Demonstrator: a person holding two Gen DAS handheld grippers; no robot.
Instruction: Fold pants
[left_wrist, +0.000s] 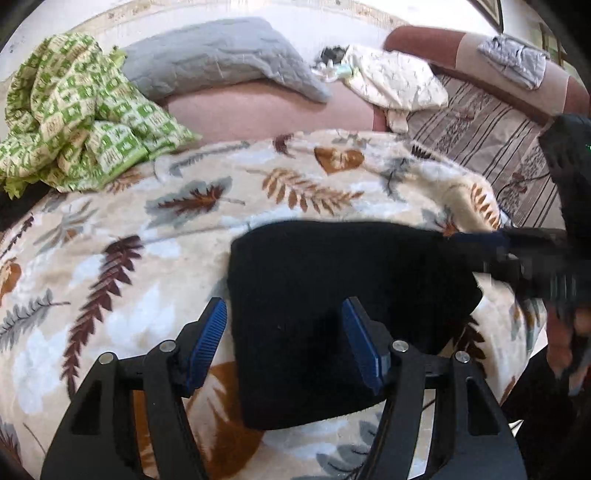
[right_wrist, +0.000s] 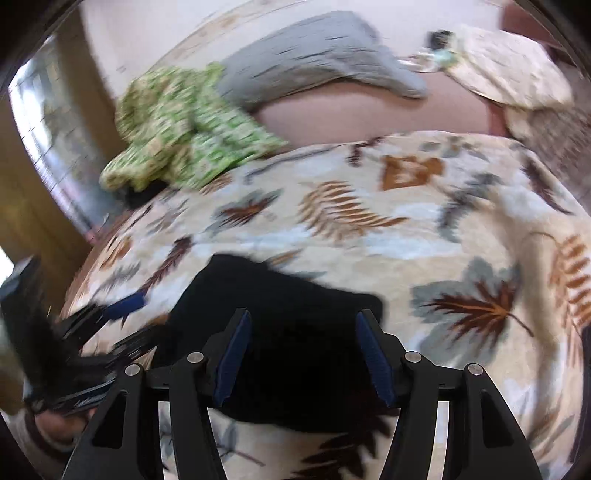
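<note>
The black pants (left_wrist: 332, 273) lie folded into a compact rectangle on a leaf-patterned blanket (left_wrist: 147, 229). My left gripper (left_wrist: 284, 302) hovers over their near left part, open: its left pad is just off the cloth's left edge and its right pad is above the cloth. In the right wrist view the same black pants (right_wrist: 280, 291) lie under my right gripper (right_wrist: 303, 314), which is open with the blue pads apart and nothing pinched. The right gripper (left_wrist: 535, 266) shows blurred at the pants' right end. The left gripper (right_wrist: 96, 328) shows blurred at the left.
A crumpled green checked cloth (left_wrist: 74, 110) lies at the back left, with a grey pillow (left_wrist: 221, 59) behind it. A cream garment (left_wrist: 391, 81) and a striped sheet (left_wrist: 491, 144) are at the back right. A person's hand (left_wrist: 561, 332) holds the right gripper.
</note>
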